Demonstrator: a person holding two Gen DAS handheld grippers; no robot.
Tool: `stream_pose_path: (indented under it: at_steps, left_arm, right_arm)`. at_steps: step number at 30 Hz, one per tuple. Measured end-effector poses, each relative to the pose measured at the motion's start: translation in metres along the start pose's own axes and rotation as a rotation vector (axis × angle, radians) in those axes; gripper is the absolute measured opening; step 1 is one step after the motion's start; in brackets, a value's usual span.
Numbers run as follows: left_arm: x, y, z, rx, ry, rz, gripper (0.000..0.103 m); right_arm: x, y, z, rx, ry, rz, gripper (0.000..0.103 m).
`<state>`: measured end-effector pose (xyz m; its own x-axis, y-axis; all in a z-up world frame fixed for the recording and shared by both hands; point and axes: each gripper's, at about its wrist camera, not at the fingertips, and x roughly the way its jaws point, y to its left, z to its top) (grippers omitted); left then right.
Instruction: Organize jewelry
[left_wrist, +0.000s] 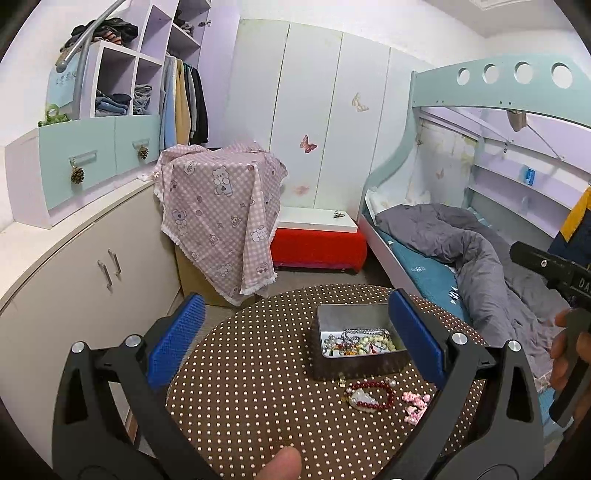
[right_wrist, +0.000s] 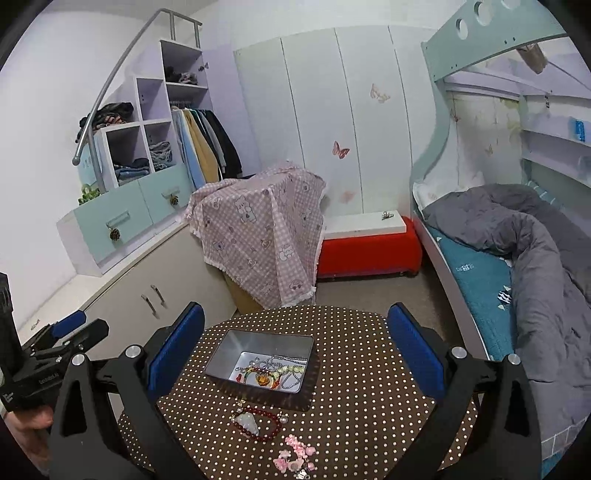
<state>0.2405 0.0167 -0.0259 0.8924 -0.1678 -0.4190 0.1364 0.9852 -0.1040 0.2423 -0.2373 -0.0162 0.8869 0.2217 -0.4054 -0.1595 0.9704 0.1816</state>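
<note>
Left wrist view: the left tool (left_wrist: 295, 332) stands with its two blue ribbed pads wide apart, empty, above a round worktop (left_wrist: 240, 369) covered in brown fabric with a regular pattern of pale dots. A rectangular metal tin (left_wrist: 332, 363), dark outside and bright inside, sits on the far right part of the worktop and lies partly behind the tool's right pad. Inside it lies a tangled heap of jewelry (left_wrist: 356, 341): silver chain, pale beads, red and green pieces. Just in front of the tin, on the cloth, lies a dark red bead bracelet (left_wrist: 373, 395) with a white stone pendant, and beside it to the right a pink flower-bead bracelet (left_wrist: 415, 404). The right tool's black body shows at the right edge, its pads out of frame.

Right wrist view: the right tool (right_wrist: 295, 336) also has its blue pads fully apart, gripping nothing. The tin (right_wrist: 225, 356) sits at worktop centre, jewelry (right_wrist: 273, 371) in its near half. The red bracelet (right_wrist: 258, 424) lies just before the tin, the pink bracelet (right_wrist: 295, 456) nearer the worktop's front edge. Behind stand a checked pink cloth (right_wrist: 258, 236) and a bunk bed (right_wrist: 517, 258) with grey quilt.
</note>
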Motion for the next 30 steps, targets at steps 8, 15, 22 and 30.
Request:
stream_pose_path:
  at_steps: [8,15,22,30]
  left_arm:
    - [-0.008,-0.002,-0.019,0.003,0.029,0.030,0.097]
    - [-0.003,-0.002,-0.040,-0.009,0.074,0.010,0.097]
    - [0.024,-0.016,-0.066,0.005,0.156,-0.016,0.097]
    - [0.072,-0.026,-0.094,0.008,0.274,-0.021,0.097]
  right_arm:
    - [-0.019,-0.001,-0.016,-0.013,-0.017,-0.012,0.096]
    - [-0.019,-0.005,-0.041,-0.002,0.028,-0.018,0.096]
    - [-0.003,-0.009,-0.069,0.019,0.107,-0.021,0.096]
    - [0.020,-0.011,-0.094,0.022,0.198,-0.024,0.096]
